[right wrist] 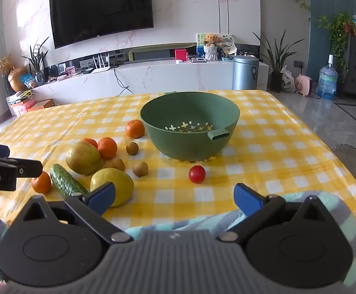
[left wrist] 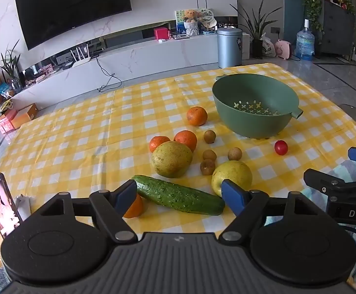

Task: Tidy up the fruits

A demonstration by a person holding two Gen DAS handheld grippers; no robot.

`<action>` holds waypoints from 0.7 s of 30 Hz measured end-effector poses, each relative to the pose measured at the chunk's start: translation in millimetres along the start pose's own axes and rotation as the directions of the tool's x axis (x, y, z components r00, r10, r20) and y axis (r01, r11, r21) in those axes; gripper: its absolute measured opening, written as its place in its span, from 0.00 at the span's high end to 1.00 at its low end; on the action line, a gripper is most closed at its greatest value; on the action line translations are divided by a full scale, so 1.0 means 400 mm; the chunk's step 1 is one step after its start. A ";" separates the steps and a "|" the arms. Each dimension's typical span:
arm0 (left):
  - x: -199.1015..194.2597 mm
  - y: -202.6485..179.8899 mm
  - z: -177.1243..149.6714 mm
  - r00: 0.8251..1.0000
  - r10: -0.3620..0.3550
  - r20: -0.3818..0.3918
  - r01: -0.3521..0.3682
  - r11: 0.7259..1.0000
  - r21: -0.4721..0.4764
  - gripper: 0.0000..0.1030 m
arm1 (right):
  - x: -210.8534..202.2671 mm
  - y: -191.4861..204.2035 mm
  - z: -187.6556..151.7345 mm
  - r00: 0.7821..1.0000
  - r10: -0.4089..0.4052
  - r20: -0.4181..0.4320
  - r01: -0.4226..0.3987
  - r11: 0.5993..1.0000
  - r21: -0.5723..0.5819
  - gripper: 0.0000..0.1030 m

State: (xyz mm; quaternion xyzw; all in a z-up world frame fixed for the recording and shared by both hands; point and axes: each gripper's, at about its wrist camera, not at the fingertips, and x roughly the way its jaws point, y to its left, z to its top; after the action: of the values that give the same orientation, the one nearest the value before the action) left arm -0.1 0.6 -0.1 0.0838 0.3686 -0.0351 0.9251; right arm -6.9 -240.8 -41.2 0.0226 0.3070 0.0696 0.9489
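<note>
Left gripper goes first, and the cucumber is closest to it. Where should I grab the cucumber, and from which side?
Grip the cucumber across its middle, coming down from above. It lies flat and slanted on the cloth, so turn the open left gripper until its fingers straddle the narrow width. Stay clear of the far end by an orange and the near end by a pear.

Daylit room, bright and even, light comes from the left of both claws. TV (right wrist: 102,9) reflects a dull sheen; floor (left wrist: 337,78) far right of the left claw shows window glare. Soft short shadows under the green bowl (right wrist: 190,127) and fruit. Both views sharp, no motion blur. Heavy fisheye bend at edges, dark vignette in corners.
</note>
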 end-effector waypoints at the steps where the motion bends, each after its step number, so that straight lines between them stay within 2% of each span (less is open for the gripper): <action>1: -0.001 0.001 0.000 1.000 -0.006 -0.001 0.006 1.000 -0.004 0.13 | 0.001 0.000 0.000 1.000 0.001 0.000 -0.001 1.000 0.000 0.04; 21: 0.001 0.002 -0.001 1.000 -0.014 -0.005 0.014 1.000 -0.008 0.13 | 0.011 0.003 -0.004 1.000 -0.004 -0.009 0.004 1.000 -0.005 0.04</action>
State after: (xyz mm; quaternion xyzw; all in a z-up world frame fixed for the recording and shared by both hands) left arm -0.1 1.6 -0.4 0.0777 0.3718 -0.0399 0.9242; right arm -4.4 -239.0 -45.2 0.0192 0.3109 0.0686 0.9478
